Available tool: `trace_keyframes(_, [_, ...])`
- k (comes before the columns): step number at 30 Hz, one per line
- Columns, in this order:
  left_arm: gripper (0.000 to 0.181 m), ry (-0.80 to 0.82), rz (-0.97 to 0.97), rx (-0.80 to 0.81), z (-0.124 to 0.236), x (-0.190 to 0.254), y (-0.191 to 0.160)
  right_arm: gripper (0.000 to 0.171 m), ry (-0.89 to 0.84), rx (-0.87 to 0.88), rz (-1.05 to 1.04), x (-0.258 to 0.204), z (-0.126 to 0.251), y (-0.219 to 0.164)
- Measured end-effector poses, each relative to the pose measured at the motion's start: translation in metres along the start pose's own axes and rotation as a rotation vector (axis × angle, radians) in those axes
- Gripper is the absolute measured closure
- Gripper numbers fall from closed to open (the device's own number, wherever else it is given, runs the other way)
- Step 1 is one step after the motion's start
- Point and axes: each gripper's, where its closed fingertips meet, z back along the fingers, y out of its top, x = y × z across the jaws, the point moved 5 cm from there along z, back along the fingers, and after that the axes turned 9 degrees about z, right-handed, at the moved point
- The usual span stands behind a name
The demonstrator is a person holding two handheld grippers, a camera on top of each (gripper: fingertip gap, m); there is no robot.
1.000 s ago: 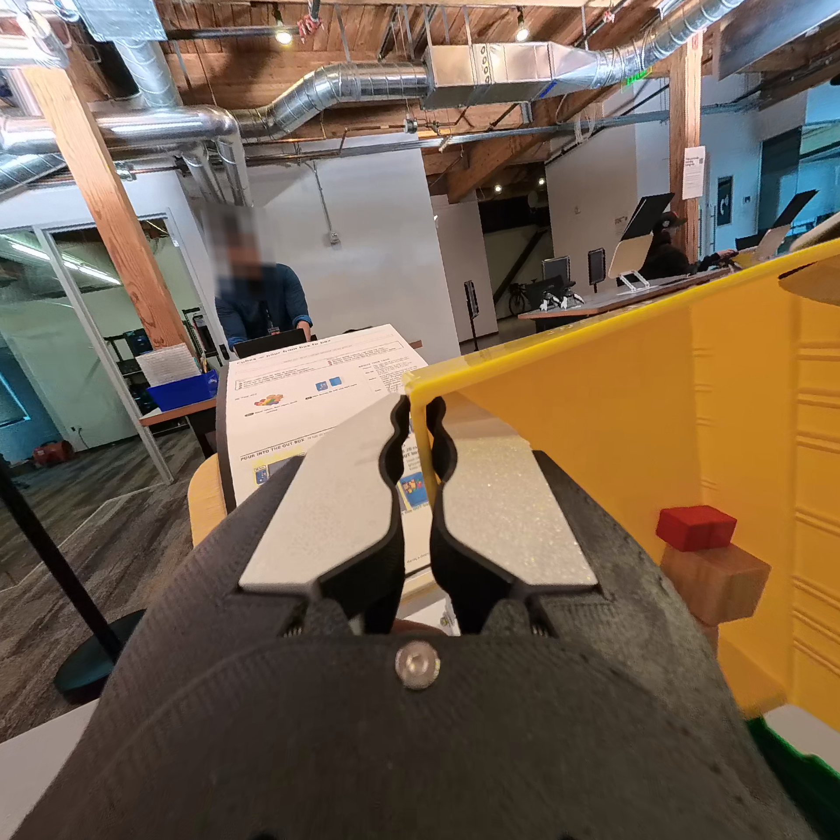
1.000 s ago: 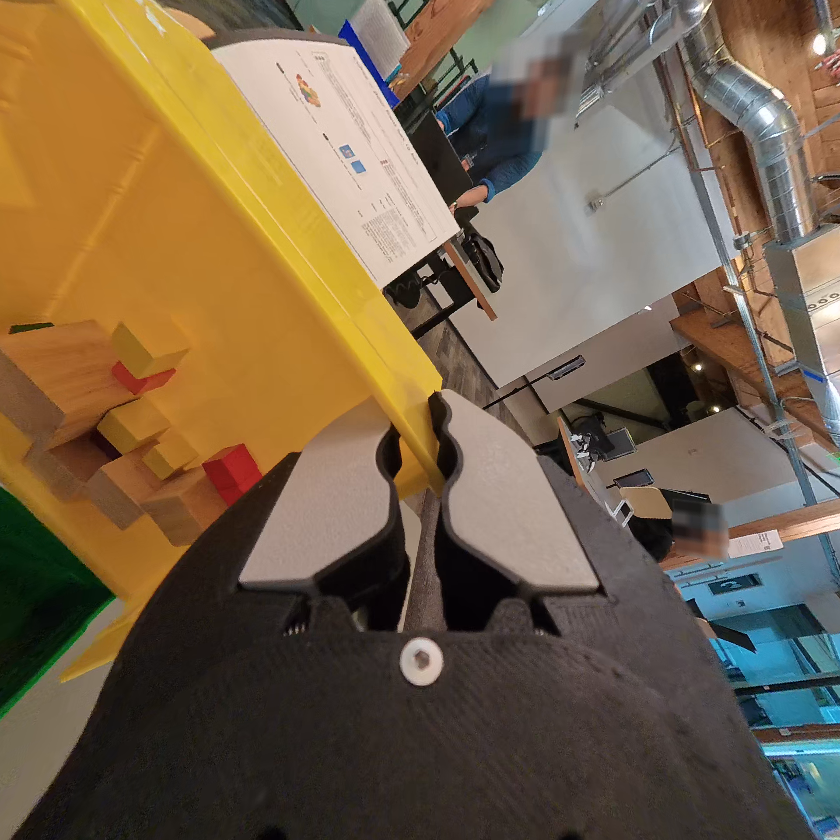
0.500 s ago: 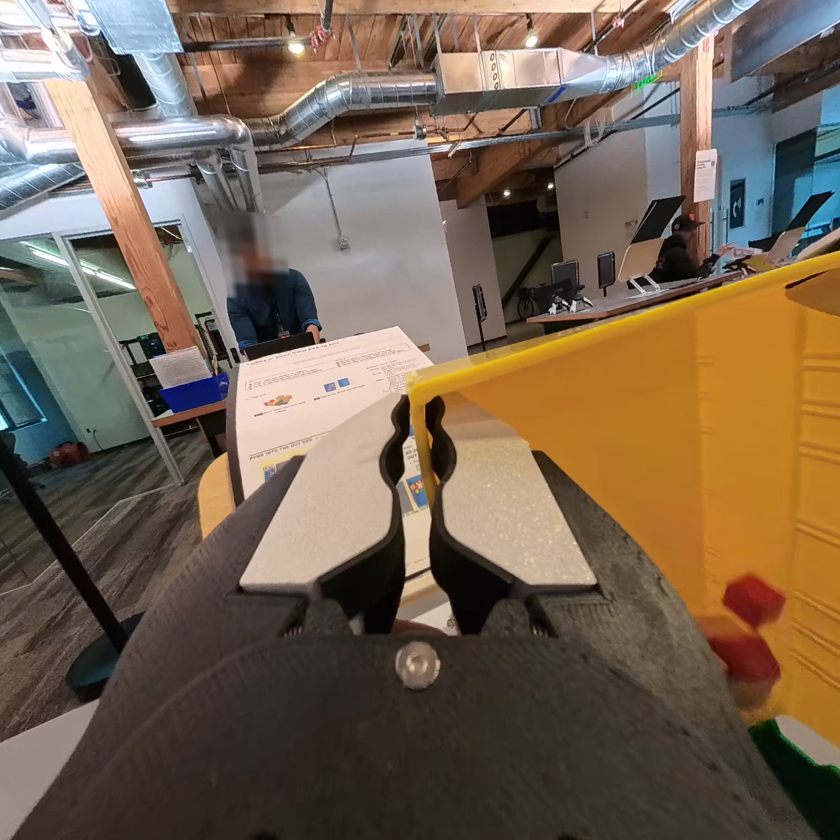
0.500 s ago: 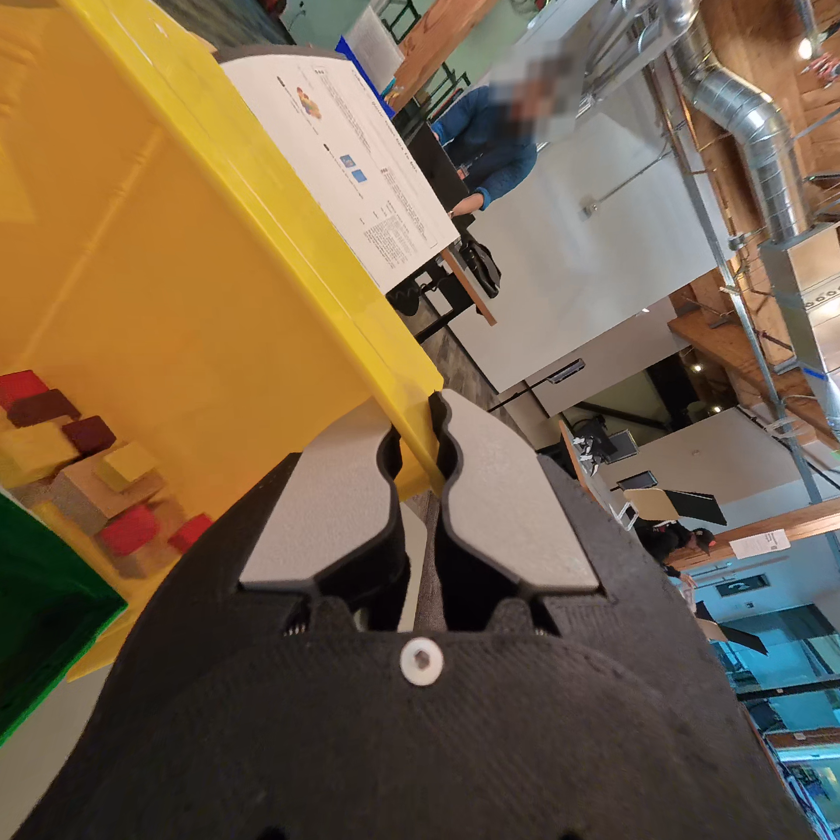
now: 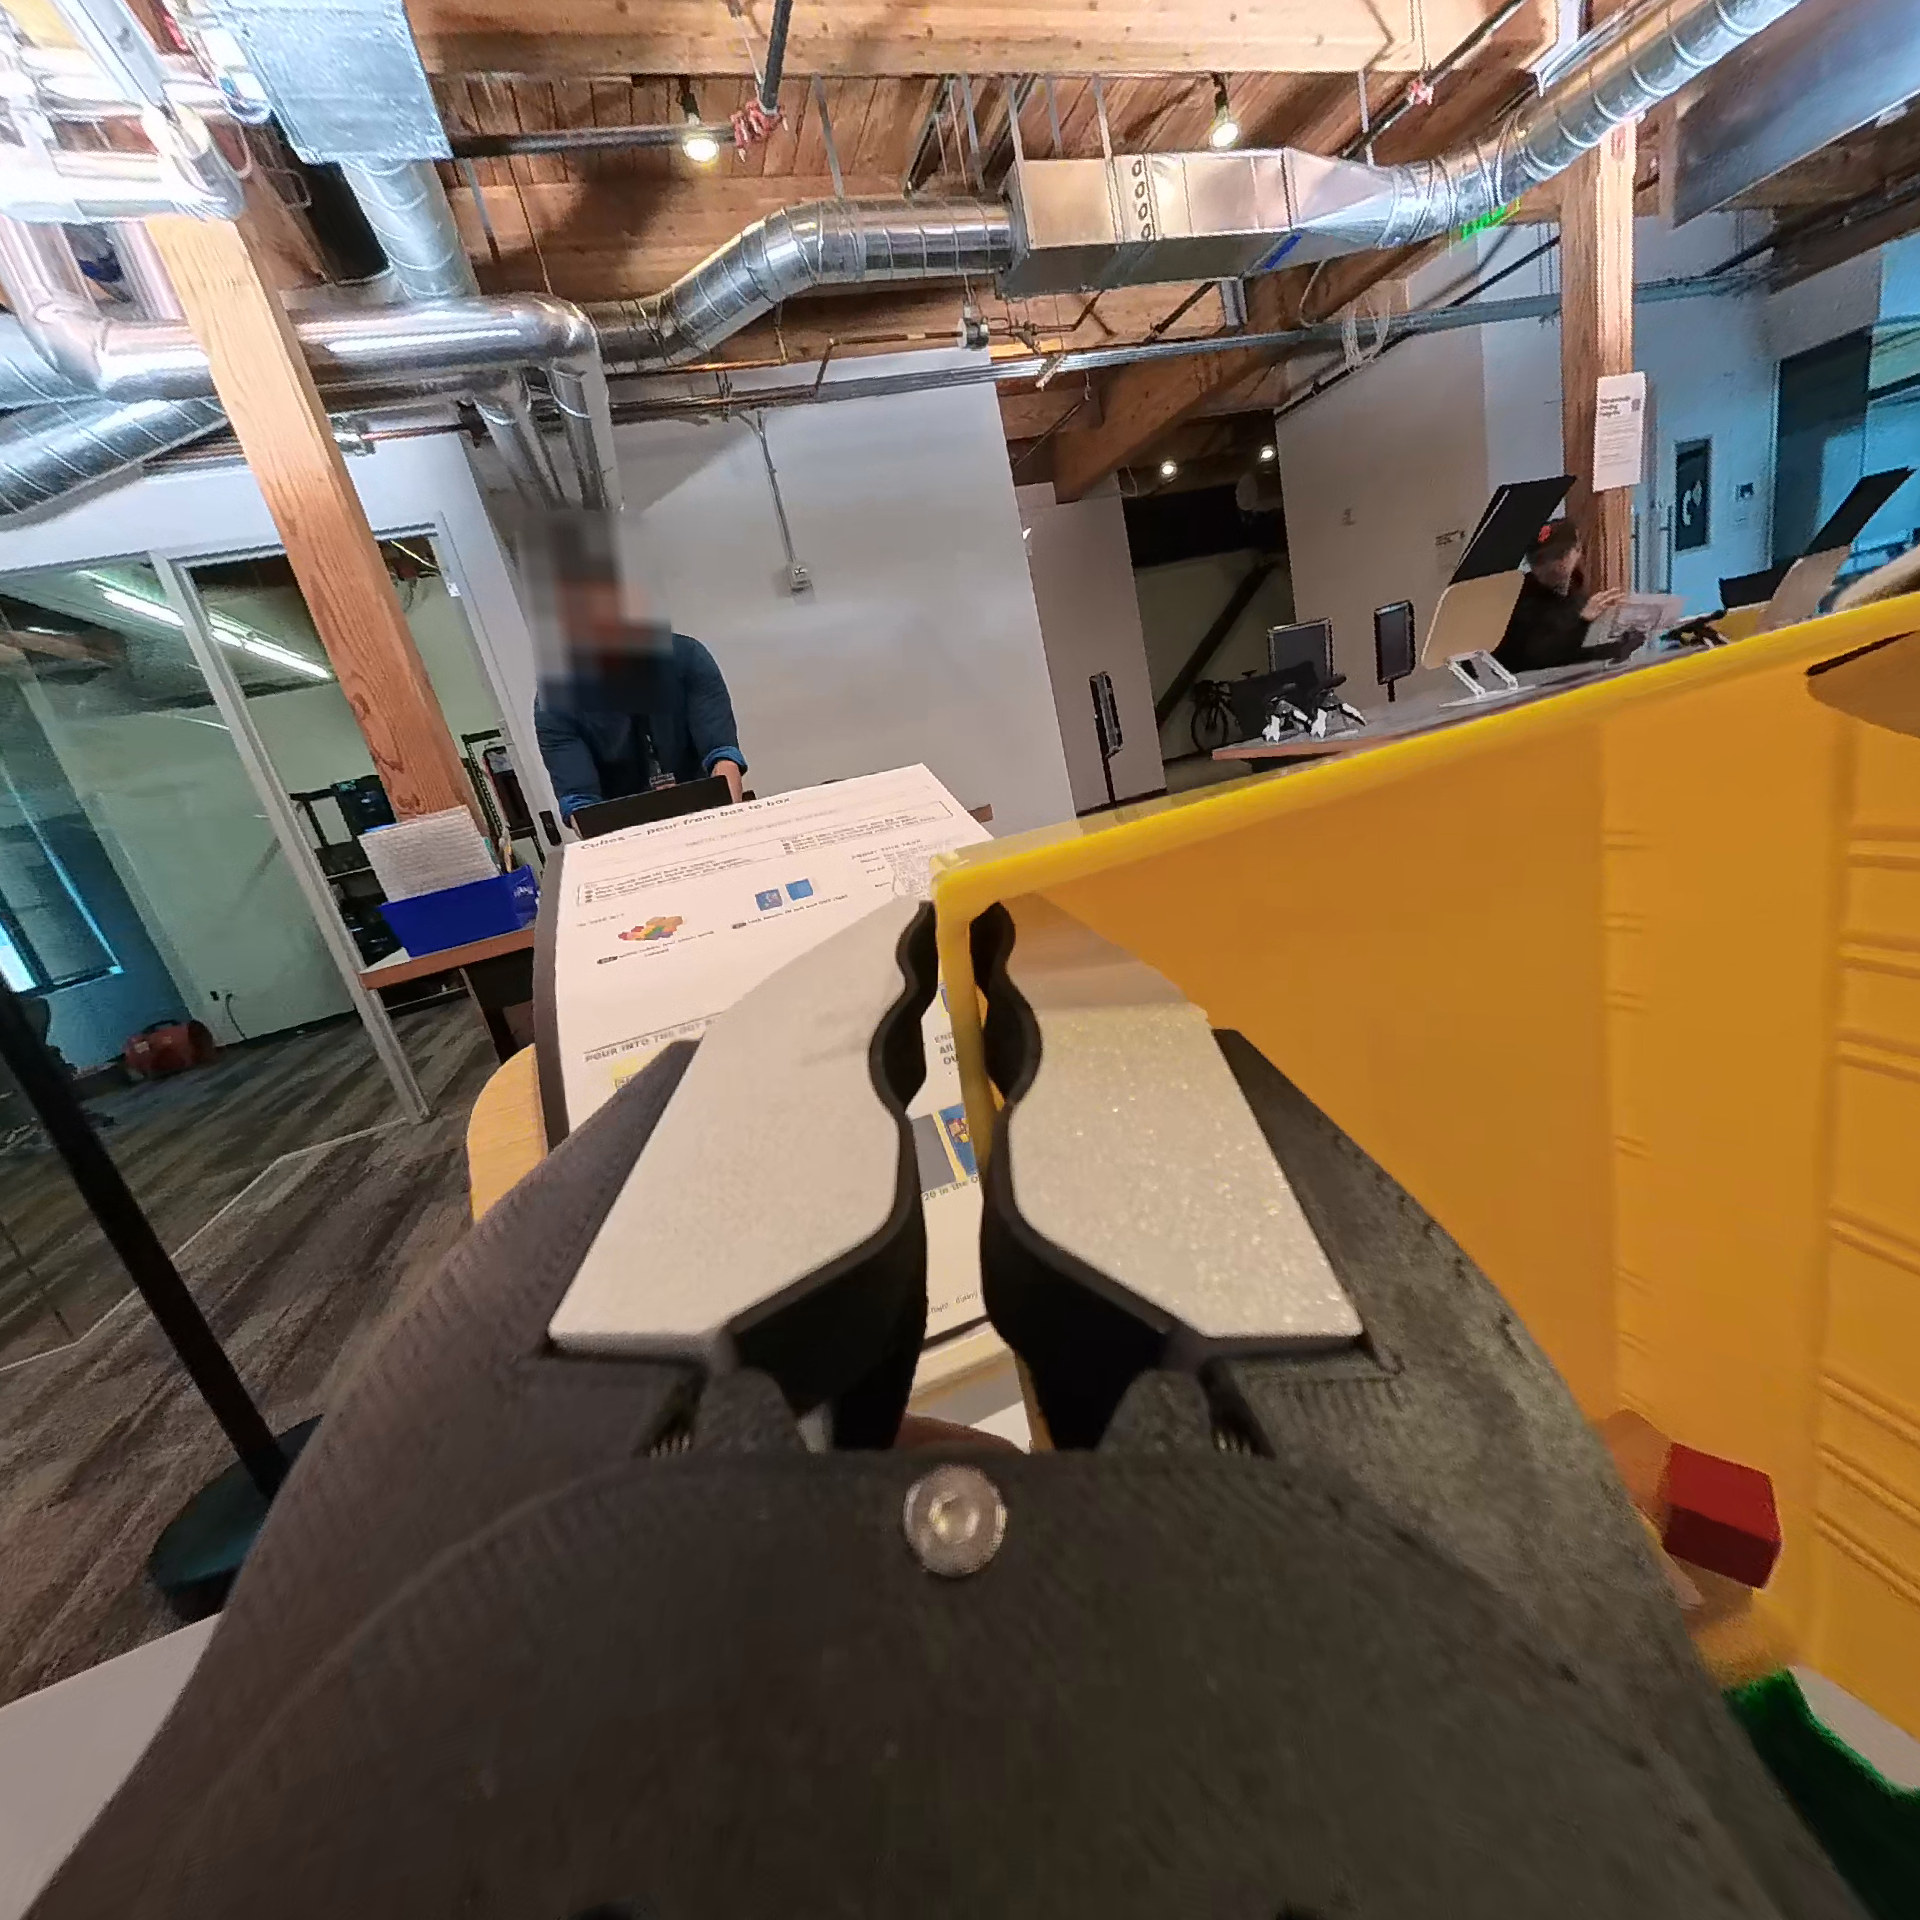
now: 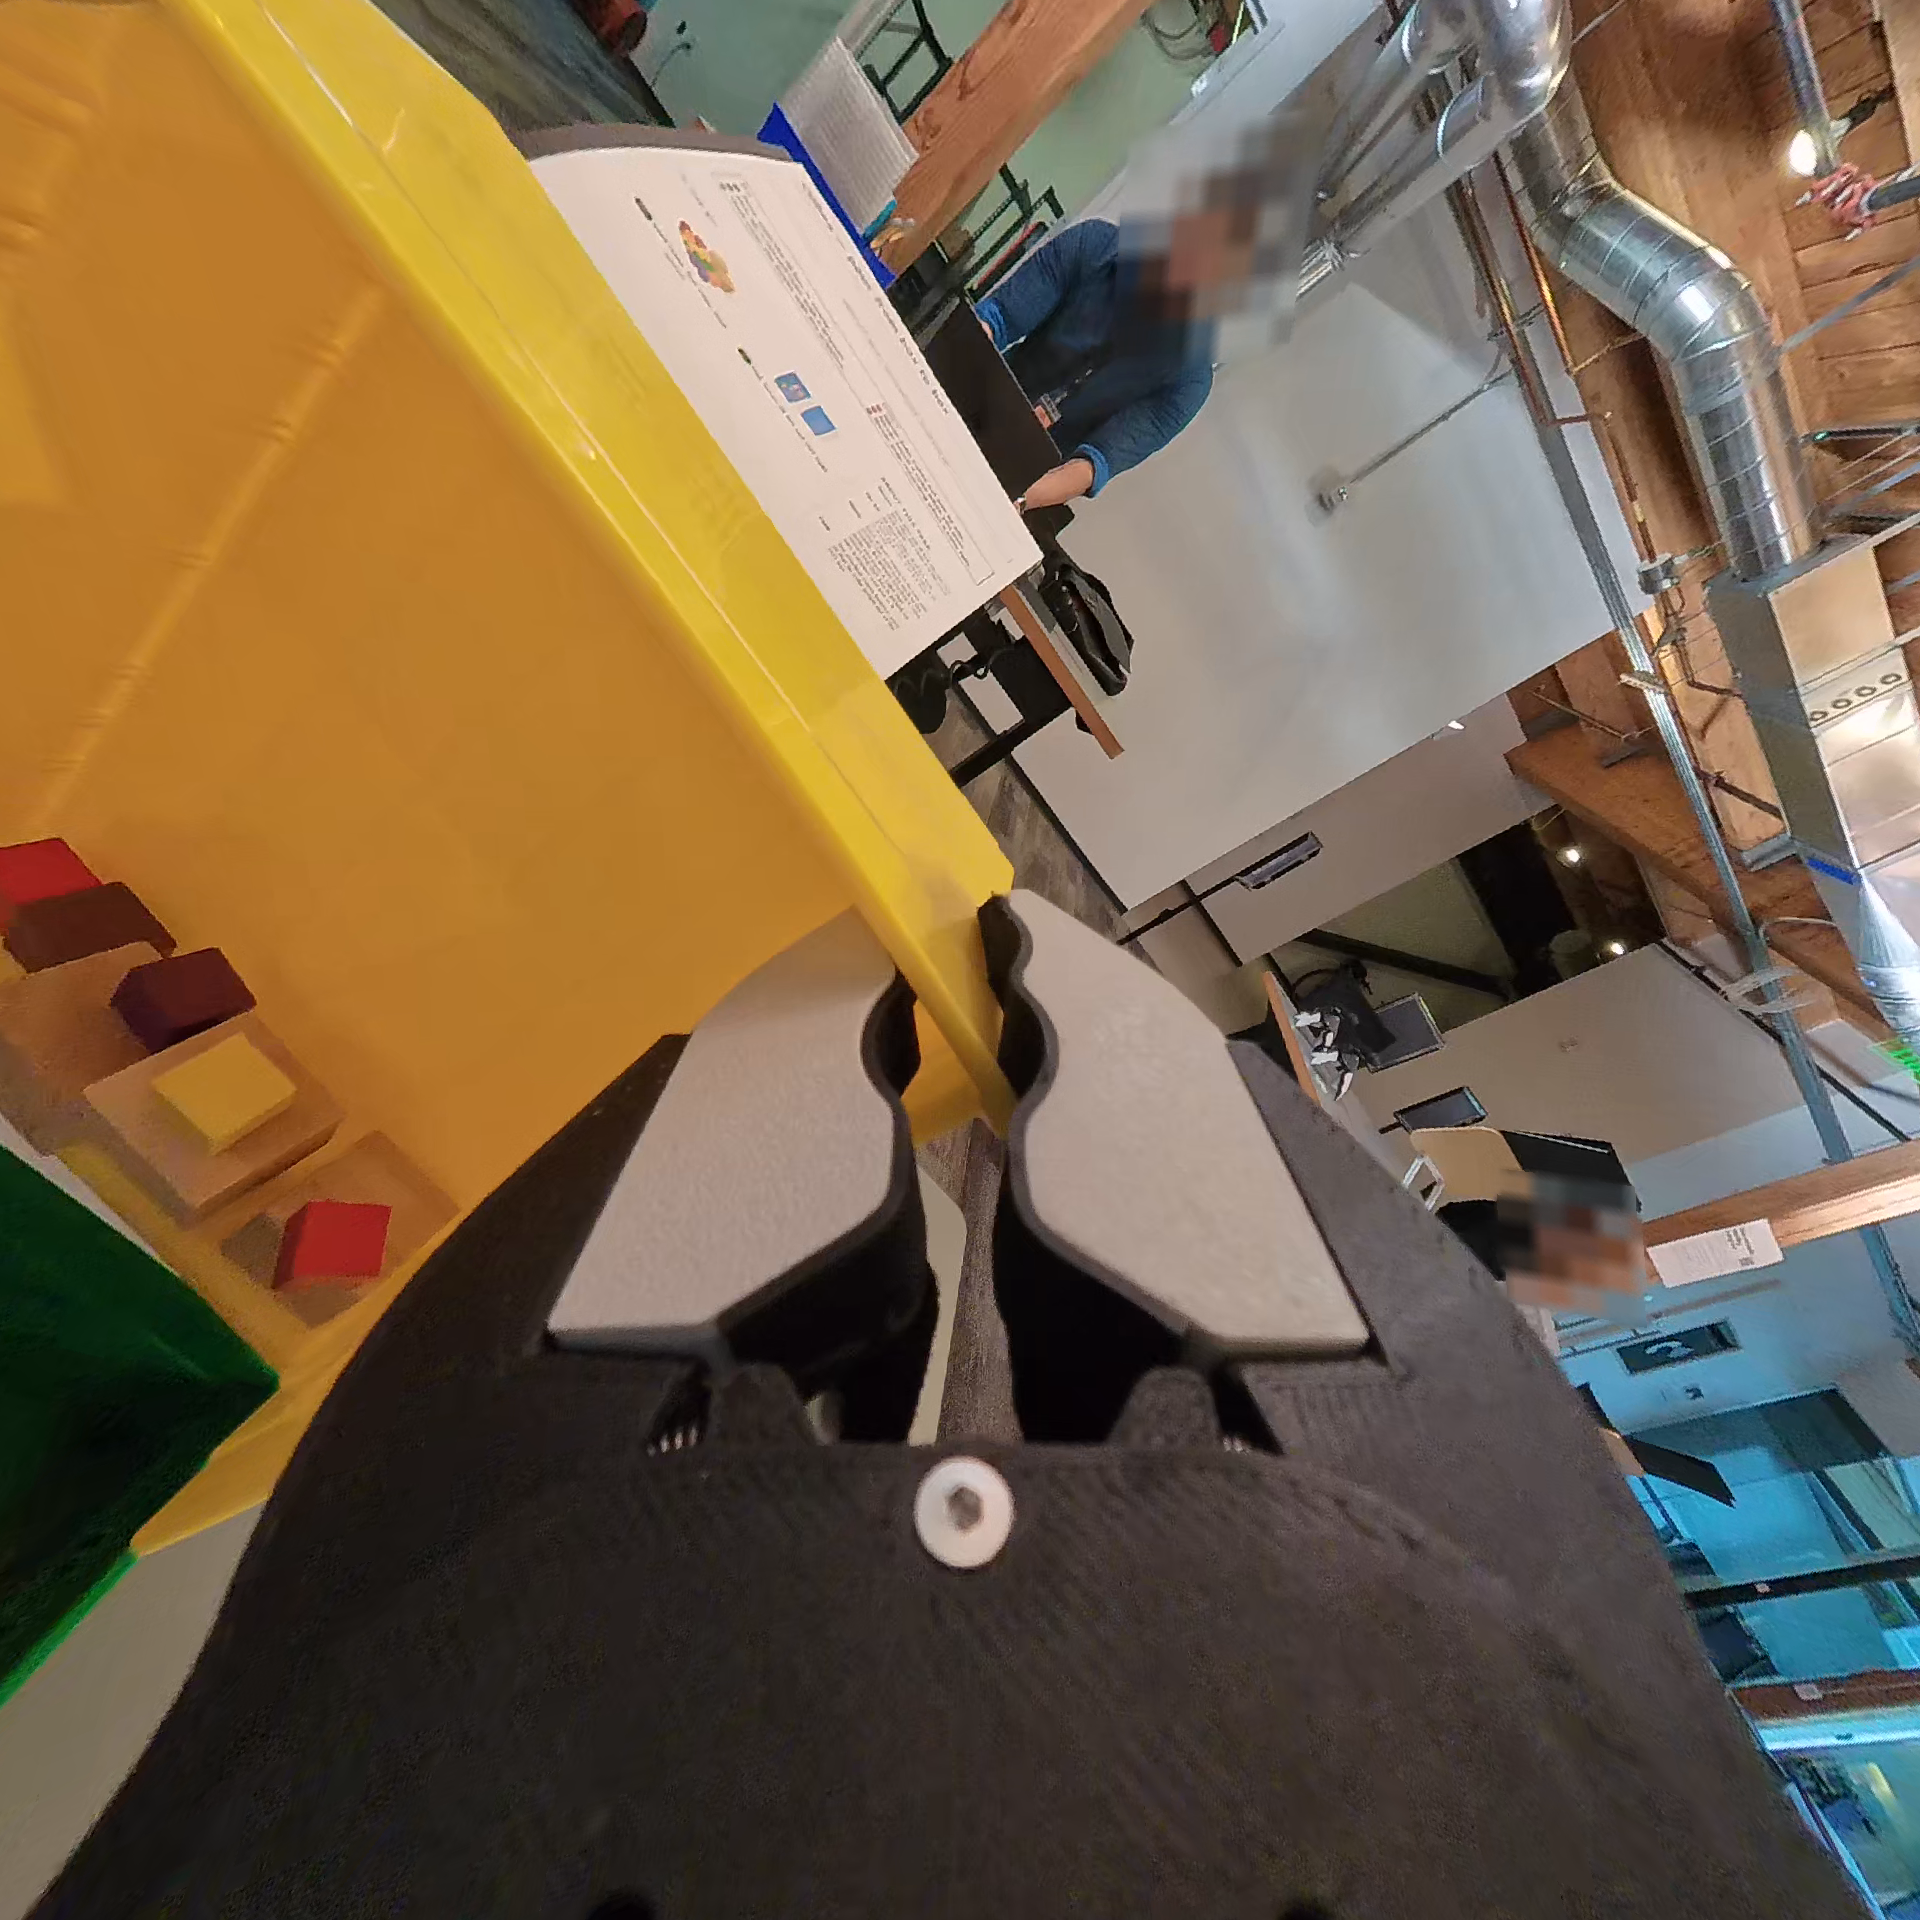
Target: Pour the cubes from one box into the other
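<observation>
Timber ceiling, silver ducts, white walls, glass partitions.

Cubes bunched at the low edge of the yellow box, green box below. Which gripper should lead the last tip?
Probably right. Right gripper pinches the yellow box rim with the cubes and green box both in its view; left gripper sees only one red cube.

The green box is cut off at the frame edge.

Black ribbed-plastic tongs, grey wavy-edged finger plates, one silver screw at each hinge
</observation>
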Motion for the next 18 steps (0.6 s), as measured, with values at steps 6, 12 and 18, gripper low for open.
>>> trace_keyframes(6, [0.175,0.005,-0.003,0.021,0.004,0.002,0.005,0.165,-0.015,0.011,-0.005,0.003,0.005,0.002])
trace_keyframes(12, [0.175,0.006,-0.002,0.033,0.007,0.003,0.009,0.165,-0.026,0.02,0.002,0.004,0.008,0.003])
trace_keyframes(18, [0.175,-0.001,-0.012,0.055,0.011,0.006,0.015,0.165,-0.045,0.036,0.005,0.005,0.016,0.004])
